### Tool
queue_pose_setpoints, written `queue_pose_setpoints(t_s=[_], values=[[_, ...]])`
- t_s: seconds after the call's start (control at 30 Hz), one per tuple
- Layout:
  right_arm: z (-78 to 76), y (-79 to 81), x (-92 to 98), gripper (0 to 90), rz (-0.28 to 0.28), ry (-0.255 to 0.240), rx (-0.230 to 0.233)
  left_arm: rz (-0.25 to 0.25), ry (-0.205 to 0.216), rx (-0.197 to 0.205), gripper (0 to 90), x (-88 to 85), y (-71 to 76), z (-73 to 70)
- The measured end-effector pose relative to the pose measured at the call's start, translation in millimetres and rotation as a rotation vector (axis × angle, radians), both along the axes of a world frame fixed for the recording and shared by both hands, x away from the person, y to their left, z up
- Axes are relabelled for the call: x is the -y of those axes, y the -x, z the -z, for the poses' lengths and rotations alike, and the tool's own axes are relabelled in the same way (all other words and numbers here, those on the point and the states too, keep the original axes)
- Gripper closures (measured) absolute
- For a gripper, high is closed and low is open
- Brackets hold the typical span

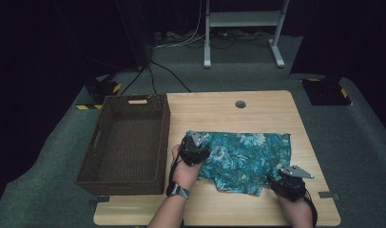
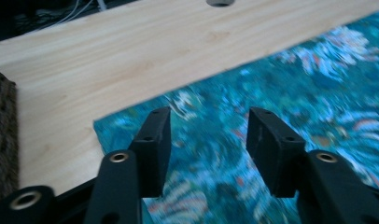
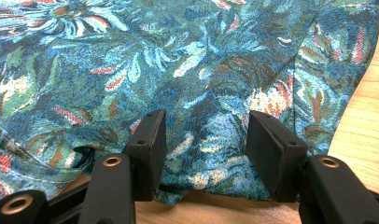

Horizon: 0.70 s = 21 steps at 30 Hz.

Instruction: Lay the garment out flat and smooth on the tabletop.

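Note:
A teal cloth with a floral print (image 1: 248, 156) lies folded flat on the wooden table (image 1: 219, 109). My left gripper (image 1: 193, 149) hovers over the cloth's far left corner. In the left gripper view its jaws (image 2: 208, 116) stand apart, with the cloth (image 2: 295, 93) lying beneath and nothing pinched. My right gripper (image 1: 288, 183) sits at the cloth's near right edge. In the right gripper view its jaws (image 3: 206, 116) are spread over the cloth's hem (image 3: 178, 56), and the pads do not press on it.
A dark woven basket (image 1: 129, 100), with nothing in it, stands on the table's left side, close to my left hand; its wall (image 2: 1, 140) shows in the left gripper view. A cable hole (image 1: 240, 104) sits near the far edge. Bare wood borders the cloth.

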State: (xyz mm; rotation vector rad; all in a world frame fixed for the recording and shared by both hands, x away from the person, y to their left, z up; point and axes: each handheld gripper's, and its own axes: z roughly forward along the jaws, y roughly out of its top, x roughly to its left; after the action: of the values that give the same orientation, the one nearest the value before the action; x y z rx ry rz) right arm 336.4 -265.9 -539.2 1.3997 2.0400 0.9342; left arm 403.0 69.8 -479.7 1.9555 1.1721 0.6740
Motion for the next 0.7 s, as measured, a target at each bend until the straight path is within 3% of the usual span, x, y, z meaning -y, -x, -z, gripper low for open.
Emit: queue_pose_setpoints(t_s=[0.13, 0.27, 0.33, 0.47, 0.7], values=[[0.0, 0.0, -0.1, 47.8, 0.000, 0.000, 0.000, 0.007, 0.022, -0.016, 46.0, -3.6, 13.4, 4.2], [0.0, 0.1, -0.2, 47.8, 0.000, 0.000, 0.000, 0.012, 0.014, -0.021, 45.1, -5.7, 19.9, 6.9], [0.0, 0.1, -0.2, 47.7, 0.001, 0.001, 0.000, 0.005, 0.019, -0.042, 44.8, -12.0, 32.4, 15.3], [0.0, 0.1, -0.3, 47.7, 0.001, 0.001, 0.000, 0.004, -0.008, -0.057, 44.3, -15.0, 42.4, 24.9], [0.0, 0.2, -0.3, 47.7, 0.001, 0.000, 0.000, -0.012, 0.005, -0.081, 44.6, -21.7, 54.0, 41.6]])
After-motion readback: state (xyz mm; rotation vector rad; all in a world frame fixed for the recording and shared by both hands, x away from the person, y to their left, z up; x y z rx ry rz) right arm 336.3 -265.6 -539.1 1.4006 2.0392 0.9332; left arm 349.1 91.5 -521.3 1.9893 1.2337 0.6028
